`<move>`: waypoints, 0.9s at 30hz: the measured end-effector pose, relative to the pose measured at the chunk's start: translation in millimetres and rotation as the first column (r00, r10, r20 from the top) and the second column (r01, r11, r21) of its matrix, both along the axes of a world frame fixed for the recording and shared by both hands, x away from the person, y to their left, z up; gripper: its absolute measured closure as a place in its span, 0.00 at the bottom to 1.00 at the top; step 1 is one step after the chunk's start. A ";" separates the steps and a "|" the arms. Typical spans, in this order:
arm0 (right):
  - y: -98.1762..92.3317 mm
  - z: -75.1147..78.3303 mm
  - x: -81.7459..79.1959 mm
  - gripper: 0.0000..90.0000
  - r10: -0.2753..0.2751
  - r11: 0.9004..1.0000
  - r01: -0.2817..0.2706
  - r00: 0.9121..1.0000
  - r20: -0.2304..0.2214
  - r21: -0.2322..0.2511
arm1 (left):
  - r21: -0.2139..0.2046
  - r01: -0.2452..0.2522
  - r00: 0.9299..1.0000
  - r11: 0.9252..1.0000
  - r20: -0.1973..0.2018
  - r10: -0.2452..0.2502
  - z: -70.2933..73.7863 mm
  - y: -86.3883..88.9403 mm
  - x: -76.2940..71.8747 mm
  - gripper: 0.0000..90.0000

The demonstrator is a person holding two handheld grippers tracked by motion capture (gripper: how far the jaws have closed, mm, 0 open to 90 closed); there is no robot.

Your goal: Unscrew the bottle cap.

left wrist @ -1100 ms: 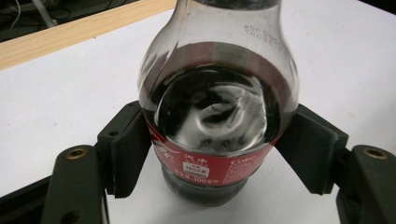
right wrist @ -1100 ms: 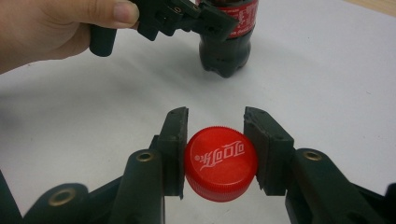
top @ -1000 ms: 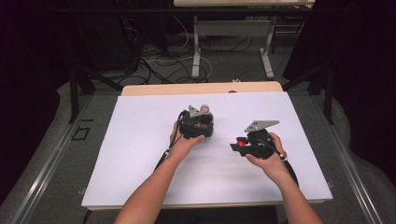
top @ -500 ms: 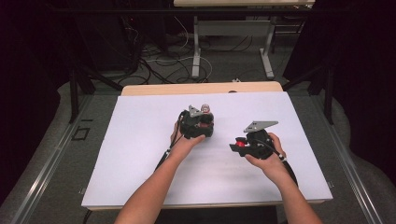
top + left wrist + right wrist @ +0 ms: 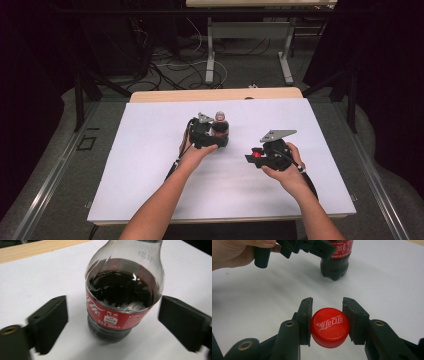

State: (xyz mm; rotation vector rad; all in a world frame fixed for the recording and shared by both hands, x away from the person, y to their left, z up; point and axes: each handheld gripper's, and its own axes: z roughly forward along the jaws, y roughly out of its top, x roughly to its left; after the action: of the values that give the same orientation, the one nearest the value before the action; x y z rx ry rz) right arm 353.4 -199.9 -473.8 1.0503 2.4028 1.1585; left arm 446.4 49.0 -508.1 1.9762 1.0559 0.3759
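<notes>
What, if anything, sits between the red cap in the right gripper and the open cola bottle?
Nothing visible. The red cap is clamped in the right gripper; bare white table lies between it and the cola bottle, whose sides the left gripper flanks, jaws apart.

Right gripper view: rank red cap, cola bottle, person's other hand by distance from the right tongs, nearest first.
1. Red cap: clamped between the right tongs, bottom centre.
2. and 3. Cola bottle, standing upper centre, and the person's other hand, upper left: both well beyond the cap, too close to call.
</notes>
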 end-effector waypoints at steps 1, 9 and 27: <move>0.3 0.0 -0.1 0.67 0.000 1.000 0.000 1.000 -0.001 0.000 | -0.010 -0.001 1.000 1.000 -0.012 0.001 1.7 2.0 -1.4 0.02; 4.3 -1.6 1.4 0.67 0.014 1.000 -0.014 1.000 -0.006 -0.008 | -0.049 0.005 1.000 0.999 -0.020 -0.006 11.8 21.5 -14.8 0.01; 26.7 0.1 6.2 0.67 0.049 0.999 -0.049 0.999 -0.002 -0.022 | -0.072 0.002 1.000 0.997 0.001 -0.002 19.6 67.6 -61.9 0.01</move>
State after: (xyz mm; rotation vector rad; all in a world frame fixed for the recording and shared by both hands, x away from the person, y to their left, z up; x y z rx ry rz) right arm 359.6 -173.2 -473.7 0.9917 2.4499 1.1451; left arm 384.5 116.7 -488.4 1.9127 1.0523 0.3331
